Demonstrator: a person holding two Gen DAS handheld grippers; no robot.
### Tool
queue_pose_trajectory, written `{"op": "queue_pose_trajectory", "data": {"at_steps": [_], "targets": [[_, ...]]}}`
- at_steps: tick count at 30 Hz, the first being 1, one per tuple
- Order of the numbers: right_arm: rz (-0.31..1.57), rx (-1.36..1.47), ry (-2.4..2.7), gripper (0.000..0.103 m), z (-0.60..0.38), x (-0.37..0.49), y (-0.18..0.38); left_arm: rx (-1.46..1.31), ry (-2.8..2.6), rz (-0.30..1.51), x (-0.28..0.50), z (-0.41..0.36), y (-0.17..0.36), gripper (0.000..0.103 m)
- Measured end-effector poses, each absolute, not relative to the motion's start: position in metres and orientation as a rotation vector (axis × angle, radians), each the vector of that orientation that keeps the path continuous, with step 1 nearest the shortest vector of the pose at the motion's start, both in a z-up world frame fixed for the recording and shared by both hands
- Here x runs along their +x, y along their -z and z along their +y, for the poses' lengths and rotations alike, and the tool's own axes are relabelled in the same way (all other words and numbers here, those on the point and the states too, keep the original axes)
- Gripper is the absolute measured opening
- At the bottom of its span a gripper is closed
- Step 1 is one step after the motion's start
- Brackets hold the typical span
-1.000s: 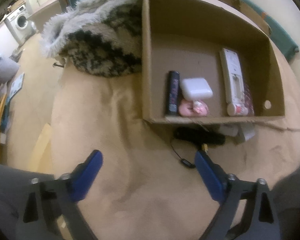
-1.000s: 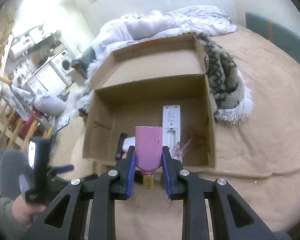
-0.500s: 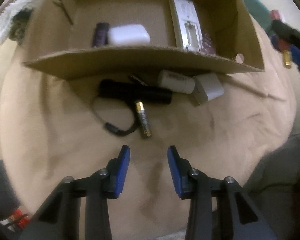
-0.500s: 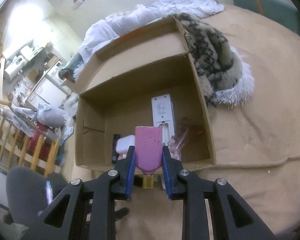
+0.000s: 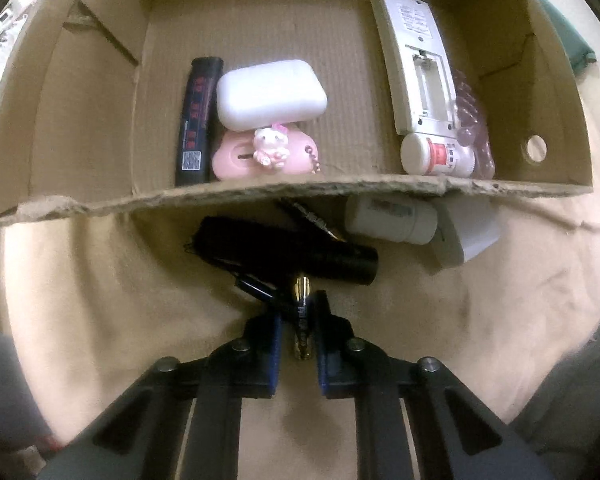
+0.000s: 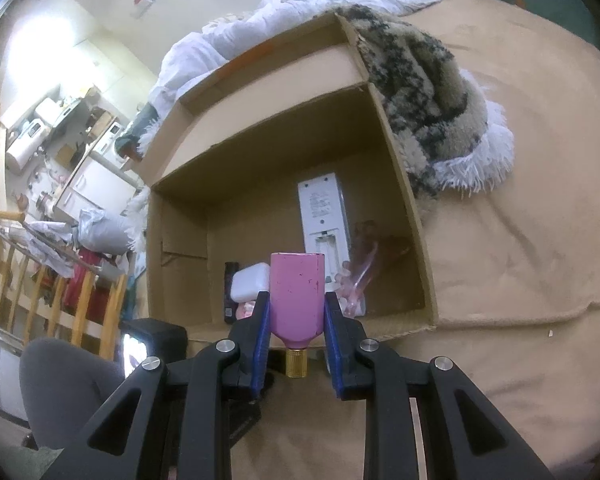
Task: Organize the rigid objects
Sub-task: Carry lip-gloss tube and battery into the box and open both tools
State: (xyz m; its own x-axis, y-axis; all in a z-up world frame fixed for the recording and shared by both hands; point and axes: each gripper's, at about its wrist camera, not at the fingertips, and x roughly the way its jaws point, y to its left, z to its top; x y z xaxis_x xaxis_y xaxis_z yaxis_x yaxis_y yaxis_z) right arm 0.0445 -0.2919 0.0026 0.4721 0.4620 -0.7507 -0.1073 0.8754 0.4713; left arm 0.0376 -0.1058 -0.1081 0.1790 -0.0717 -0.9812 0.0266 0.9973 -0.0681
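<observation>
Closing over the battery, with the box now filling the left view

Since a second ago the left gripper (image 5: 303,322) has come down from wide open above the blanket to a narrow gap, and its jaws are closing with the battery (image 5: 302,316) between the blue pads, which appear to touch it; the battery lies lengthwise on the tan blanket (image 5: 100,300), so the fingers straddle its narrow sides. Just beyond the fingertips lies a black flashlight (image 5: 288,250), its cord beside the left finger, and further ahead a white tube (image 5: 392,220) sits against the cardboard box (image 5: 260,196), whose low front wall leaves an easy way in. The right gripper (image 6: 296,312) clamps a pink bottle (image 6: 296,300) by its sides, gold cap toward the camera, poised before the same box, likely to drop it in.
</observation>
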Motion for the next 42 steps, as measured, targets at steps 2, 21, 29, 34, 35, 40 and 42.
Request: {"op": "queue_pose_trajectory", "data": {"at_steps": [2,21,29,34,35,40,42], "targets": [[1.029,0.391,-0.358,0.026,-0.293,0.045,-0.002,-0.016,0.073,1.389,0.037,-0.105,0.106,0.012],[1.027,0.331,-0.325,0.026,-0.286,0.043,-0.005,-0.100,-0.020,1.329,0.001,-0.021,0.054,0.012],[0.996,0.283,-0.320,0.026,-0.279,0.036,-0.011,-0.155,-0.043,1.226,-0.008,-0.010,0.022,0.012],[0.954,0.265,-0.320,0.026,-0.277,0.031,-0.019,-0.119,-0.002,1.115,-0.004,-0.013,-0.019,0.012],[0.939,0.259,-0.311,0.026,-0.277,0.030,-0.021,-0.112,0.003,1.094,-0.002,-0.015,-0.025,0.012],[0.852,0.248,-0.314,0.026,-0.279,0.026,-0.035,-0.081,0.020,1.025,0.018,-0.026,-0.049,0.012],[0.830,0.240,-0.318,0.026,-0.279,0.028,-0.039,-0.074,0.036,1.000,0.028,-0.027,-0.058,0.012]]}}
